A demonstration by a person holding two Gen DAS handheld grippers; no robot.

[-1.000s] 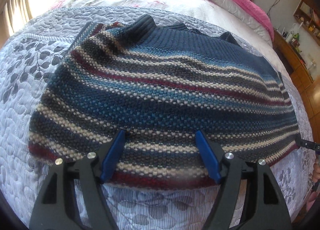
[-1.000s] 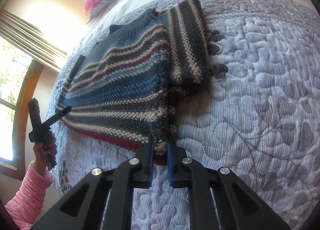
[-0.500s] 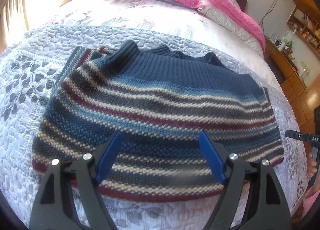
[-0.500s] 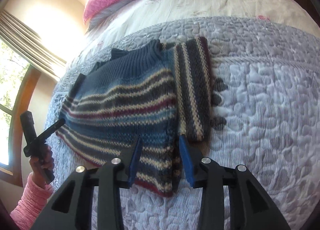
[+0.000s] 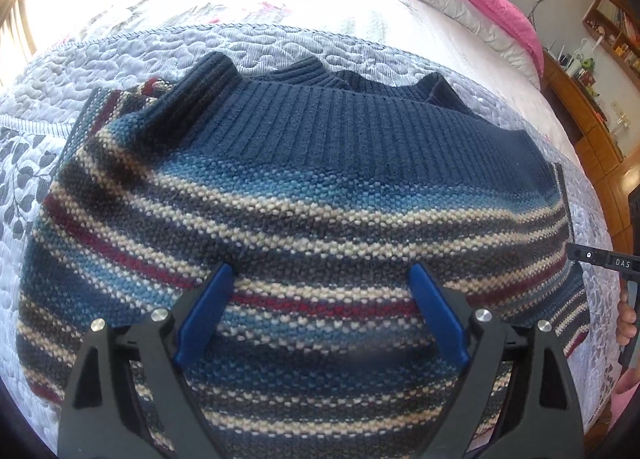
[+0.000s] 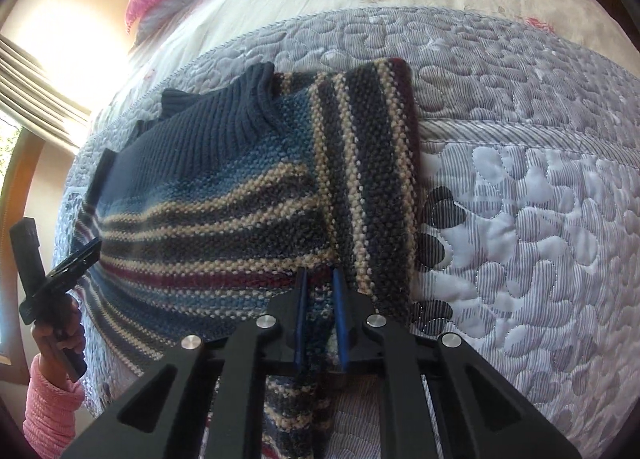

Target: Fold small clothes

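So the striped knit sweater point(image 5: 304, 219) is lying flat on the quilted bedspread point(image 6: 520, 219), right in front of both sets of my fingers, navy ribbed collar at the far end. One sleeve point(image 6: 376, 187) is already folded in along the side, just beyond my right fingertips.

My right gripper point(image 6: 319, 299) is pinched shut on a bunched-up bit of the hem; you can see the fabric squeezed between the blue pads and hanging down under them. I'd guess that's so I can lift that edge and carry it toward the collar. My left gripper point(image 5: 320, 311) sits wide open over the lower stripes, holding nothing (probably lining up for the matching grab on its side).

The knit is chunky and pebbly, with cream, maroon and blue bands, so it'll likely slump rather than crease sharply. The bedspread is puffy, stitched in leaf shapes, and soft underneath.
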